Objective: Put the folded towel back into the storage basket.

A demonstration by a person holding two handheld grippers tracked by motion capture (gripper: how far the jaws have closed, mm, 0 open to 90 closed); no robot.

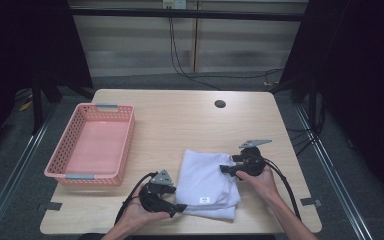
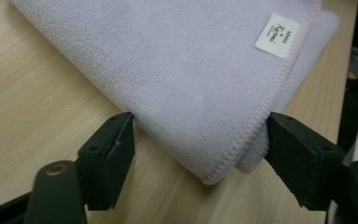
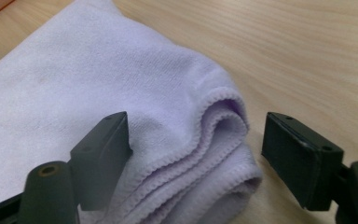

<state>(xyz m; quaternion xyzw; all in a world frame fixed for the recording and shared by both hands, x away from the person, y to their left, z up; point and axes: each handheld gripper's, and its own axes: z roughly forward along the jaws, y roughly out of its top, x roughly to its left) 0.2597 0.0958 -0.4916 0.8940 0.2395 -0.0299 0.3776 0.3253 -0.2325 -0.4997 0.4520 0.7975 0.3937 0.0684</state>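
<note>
Folded lilac towel (image 1: 207, 182) lower centre of tabletop (image 1: 180, 120); left tool (image 2: 198, 144) and right tool (image 3: 196, 151) both spread, each straddling a corner.

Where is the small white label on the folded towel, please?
In the high view, the white label sits on the folded pale lilac towel, near its front edge, between both tools.

— From my seat the far half of the table (image 1: 180, 107) looks bare; I could sweep a gripper across there.

— And on your left?

— The pink basket (image 1: 92, 145) blocks that side. A strip of wood runs between it and the folded towel (image 1: 207, 182), just wide enough to slip through. The right edge is free.
</note>
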